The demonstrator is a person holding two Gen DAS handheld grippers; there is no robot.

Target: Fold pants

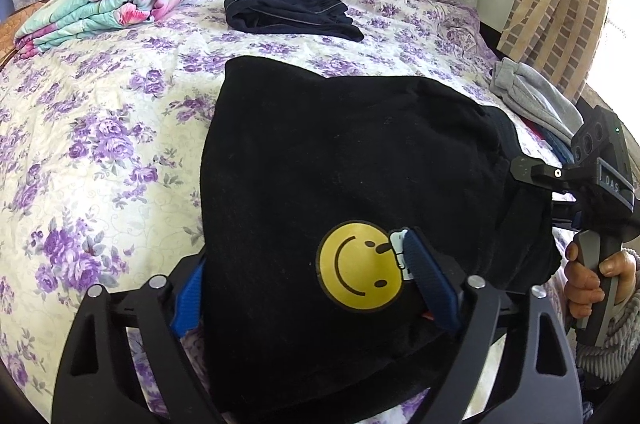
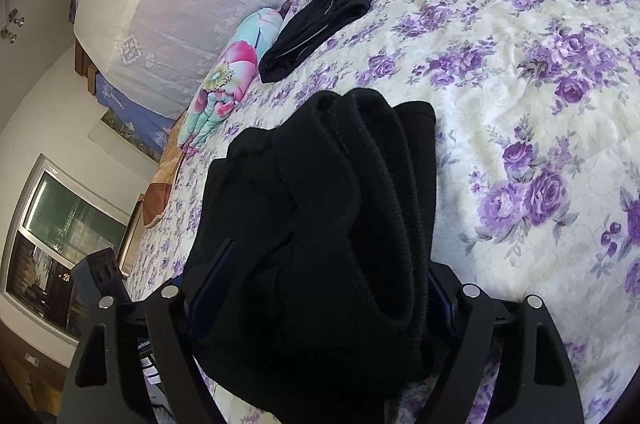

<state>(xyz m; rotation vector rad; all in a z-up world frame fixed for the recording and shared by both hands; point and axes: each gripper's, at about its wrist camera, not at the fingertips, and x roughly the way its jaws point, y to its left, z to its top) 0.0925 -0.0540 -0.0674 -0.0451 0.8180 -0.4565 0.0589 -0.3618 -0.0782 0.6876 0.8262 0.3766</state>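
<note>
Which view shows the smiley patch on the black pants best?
The left wrist view: the yellow smiley patch faces the camera on the black pants. The right wrist view shows only bunched black fabric, no patch.

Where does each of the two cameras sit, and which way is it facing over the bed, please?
Left wrist: on the left gripper, looking down across the black pants towards the headboard; its blue-padded fingers, the right gripper and a hand show.
Right wrist: on the right gripper, looking along the bunched black pants across the bed; its fingers show.
Shared: the pants, floral blanket, dark folded garment.
</note>
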